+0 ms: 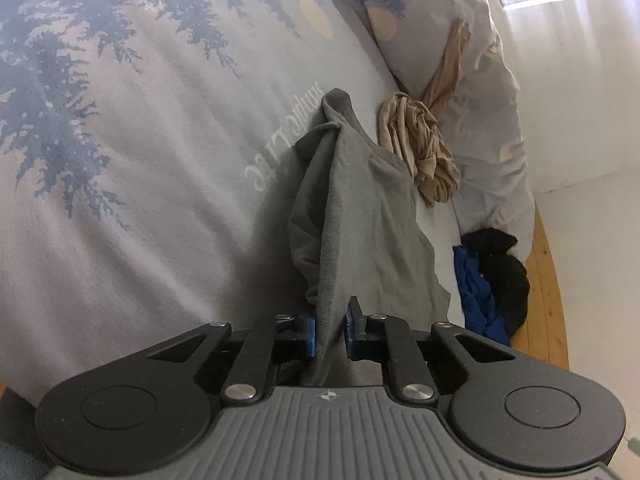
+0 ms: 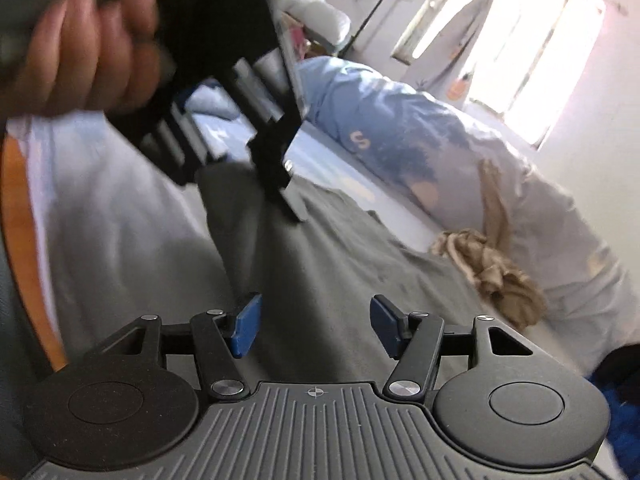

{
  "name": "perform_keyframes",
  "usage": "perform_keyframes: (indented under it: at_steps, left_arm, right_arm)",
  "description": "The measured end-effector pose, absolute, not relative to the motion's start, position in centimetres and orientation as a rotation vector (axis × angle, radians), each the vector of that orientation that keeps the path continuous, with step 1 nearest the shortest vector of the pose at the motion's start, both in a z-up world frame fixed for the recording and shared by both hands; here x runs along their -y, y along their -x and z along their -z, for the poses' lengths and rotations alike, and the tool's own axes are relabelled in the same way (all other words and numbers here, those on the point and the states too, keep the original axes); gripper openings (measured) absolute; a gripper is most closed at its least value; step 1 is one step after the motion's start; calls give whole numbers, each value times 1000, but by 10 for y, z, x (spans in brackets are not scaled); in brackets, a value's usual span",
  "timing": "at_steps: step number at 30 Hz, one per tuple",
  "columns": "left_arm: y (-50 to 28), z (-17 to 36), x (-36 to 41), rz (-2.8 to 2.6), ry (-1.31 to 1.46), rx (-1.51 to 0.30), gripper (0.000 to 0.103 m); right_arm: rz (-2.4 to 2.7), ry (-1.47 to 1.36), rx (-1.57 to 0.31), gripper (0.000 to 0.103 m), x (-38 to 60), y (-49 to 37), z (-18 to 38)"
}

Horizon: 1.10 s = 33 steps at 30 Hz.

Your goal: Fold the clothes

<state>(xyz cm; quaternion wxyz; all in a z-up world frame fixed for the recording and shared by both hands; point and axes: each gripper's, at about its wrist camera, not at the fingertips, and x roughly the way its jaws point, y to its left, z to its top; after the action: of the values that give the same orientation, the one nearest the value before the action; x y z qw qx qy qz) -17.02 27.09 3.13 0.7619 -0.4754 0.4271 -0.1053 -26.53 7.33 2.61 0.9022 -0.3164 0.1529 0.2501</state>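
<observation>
A grey garment [image 1: 352, 208] lies stretched on the bed and runs up between my left gripper's blue pads [image 1: 308, 336]. My left gripper [image 1: 330, 334] is shut on a bunched edge of it. In the right wrist view the same grey garment [image 2: 320, 264] spreads over the bed under my right gripper [image 2: 314, 330], which is open and empty just above the cloth. The other hand-held gripper [image 2: 280, 176], held by a hand [image 2: 80, 52], is blurred and presses on the garment's far edge.
A crumpled beige garment [image 1: 420, 152] lies beside the grey one, also in the right wrist view [image 2: 492, 268]. Blue and black clothes [image 1: 492, 280] sit at the bed's edge by a wooden frame [image 1: 548, 292]. A printed duvet [image 1: 120, 120] and a pillow [image 2: 400, 136] cover the bed.
</observation>
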Motion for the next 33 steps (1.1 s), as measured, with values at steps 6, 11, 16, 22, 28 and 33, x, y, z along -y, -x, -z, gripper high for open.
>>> perform_keyframes:
  at_steps: [6, 11, 16, 22, 28, 33]
  left_arm:
    - [170, -38, -264, 212, 1087, -912, 15]
    - [170, -31, -267, 170, 1086, -929, 15]
    - [170, -25, -271, 168, 1138, -940, 15]
    - [170, -31, -267, 193, 1209, -932, 15]
    - [171, -47, -260, 210, 1256, -882, 15]
    - [173, -54, -257, 214, 1297, -849, 15]
  right_arm:
    - [-480, 696, -237, 67, -81, 271, -15]
    - [-527, 633, -177, 73, -82, 289, -22]
    - [-597, 665, -124, 78, -93, 306, -24]
    - [-499, 718, -180, 78, -79, 292, -3]
    - [-419, 741, -165, 79, -85, 279, 11]
    - [-346, 765, -133, 80, -73, 272, 16]
